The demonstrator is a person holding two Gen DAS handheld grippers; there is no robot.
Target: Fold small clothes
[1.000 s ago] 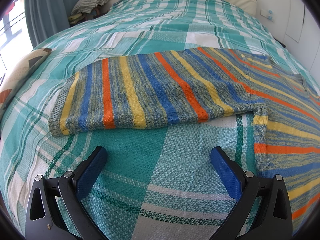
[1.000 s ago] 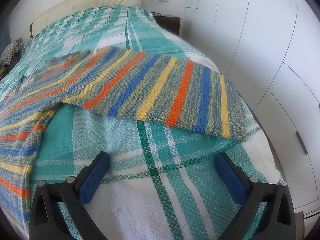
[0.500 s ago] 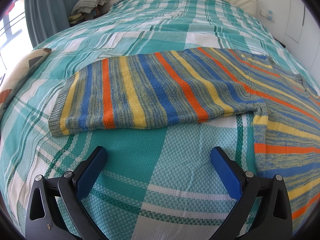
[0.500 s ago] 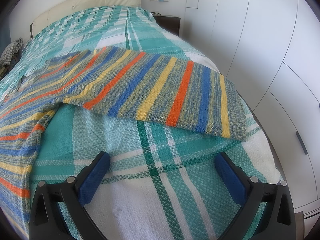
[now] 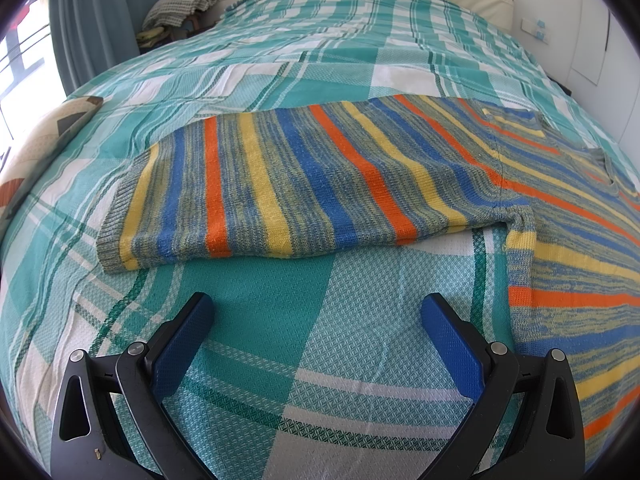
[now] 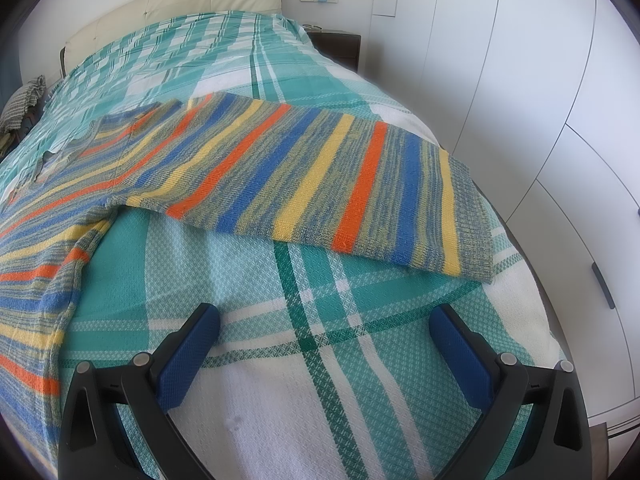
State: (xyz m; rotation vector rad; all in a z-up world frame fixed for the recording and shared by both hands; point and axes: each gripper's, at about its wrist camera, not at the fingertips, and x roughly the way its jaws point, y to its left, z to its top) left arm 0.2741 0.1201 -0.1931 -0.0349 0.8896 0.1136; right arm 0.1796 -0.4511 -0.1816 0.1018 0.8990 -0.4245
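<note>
A striped knit sweater (image 5: 360, 184) in blue, orange, yellow and grey lies flat on the bed, sleeves spread out. In the left wrist view its left sleeve stretches across the middle, cuff (image 5: 120, 216) at the left. My left gripper (image 5: 316, 308) is open just in front of that sleeve, over bare bedspread, holding nothing. In the right wrist view the sweater (image 6: 280, 168) shows its other sleeve, cuff (image 6: 472, 216) near the bed's right edge. My right gripper (image 6: 324, 316) is open below that sleeve, empty.
The bed has a teal and white plaid bedspread (image 5: 280, 312) and a cream headboard (image 6: 180, 4). White wardrobe doors (image 6: 540, 100) stand close along the bed's right side. A patterned pillow (image 5: 36, 152), a curtain and a chair with folded cloth (image 5: 180, 4) are at the left.
</note>
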